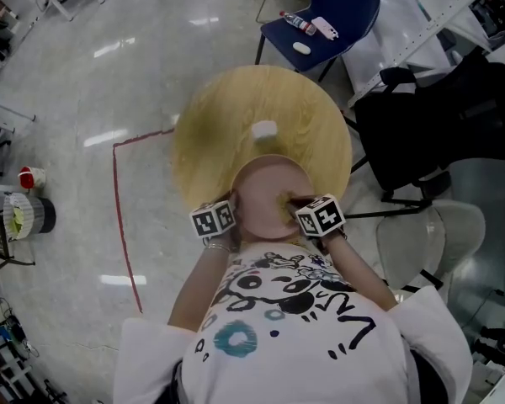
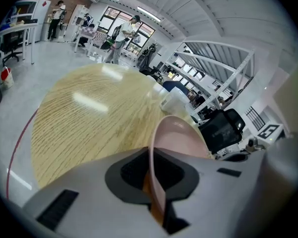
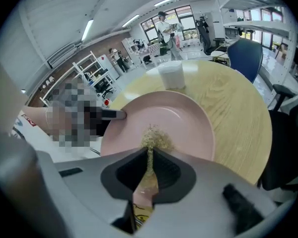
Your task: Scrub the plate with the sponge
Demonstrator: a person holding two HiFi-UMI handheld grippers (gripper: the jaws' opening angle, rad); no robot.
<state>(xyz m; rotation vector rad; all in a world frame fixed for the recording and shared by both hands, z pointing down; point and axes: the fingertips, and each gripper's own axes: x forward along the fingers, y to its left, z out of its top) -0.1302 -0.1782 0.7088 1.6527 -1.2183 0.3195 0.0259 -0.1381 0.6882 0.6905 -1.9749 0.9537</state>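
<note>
Step in hand looks like scrubbing. Left claw (image 2: 157, 185) is clenched on the plate (image 2: 178, 139) rim, holding it tilted above the surface (image 2: 89, 118). Right claw (image 3: 149, 170) pinches the sponge (image 3: 155, 138) at the plate's middle. Next: rub the sponge across the plate while the rim grip stays firm.

We note plate (image 1: 265, 194), centre of head view: pale pink, plain. Table (image 1: 236, 116) under it: light yellow wood grain. Sponge (image 3: 155, 138): tan, speckled. Left gripper (image 2: 156, 182) and right gripper (image 3: 148, 181): grey bodies, black recesses. Marker cubes (image 1: 213, 220): black-and-white squares. Shirt (image 1: 295, 326), bottom of frame: white, black cartoon print, teal ring lower left. Chair (image 1: 341, 7), upper right: dark blue. We see thin red line (image 1: 118, 209) on glossy pale grey floor (image 1: 109, 82) at left.
</note>
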